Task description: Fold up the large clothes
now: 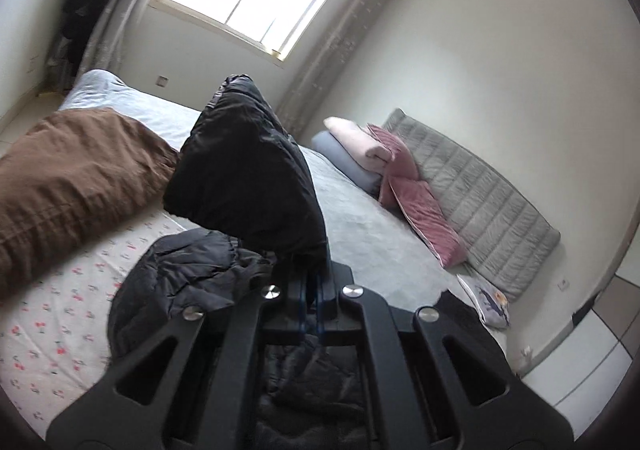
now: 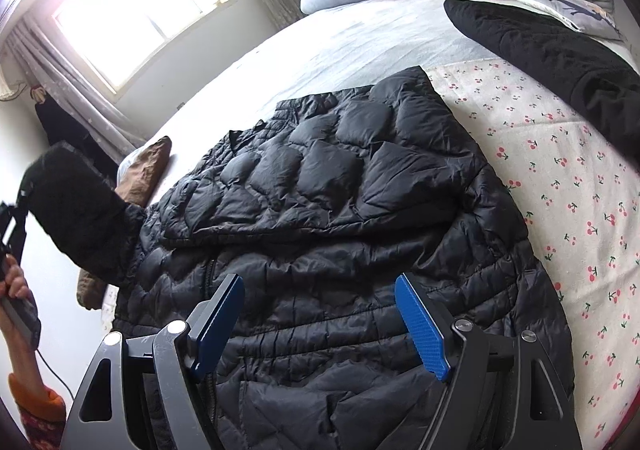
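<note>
A black quilted puffer jacket lies spread on the bed. My left gripper is shut on one of its sleeves, which stands lifted above the jacket body. In the right wrist view that raised sleeve hangs at the far left, with a person's hand on the left gripper's handle below it. My right gripper stands open just over the jacket's near part. Its blue pads are wide apart with nothing pinched between them.
A brown garment lies on the bed left of the jacket. A black fleece garment lies at the far right. Pink pillows, folded blankets and a grey quilted pad line the wall. The cherry-print sheet shows to the right.
</note>
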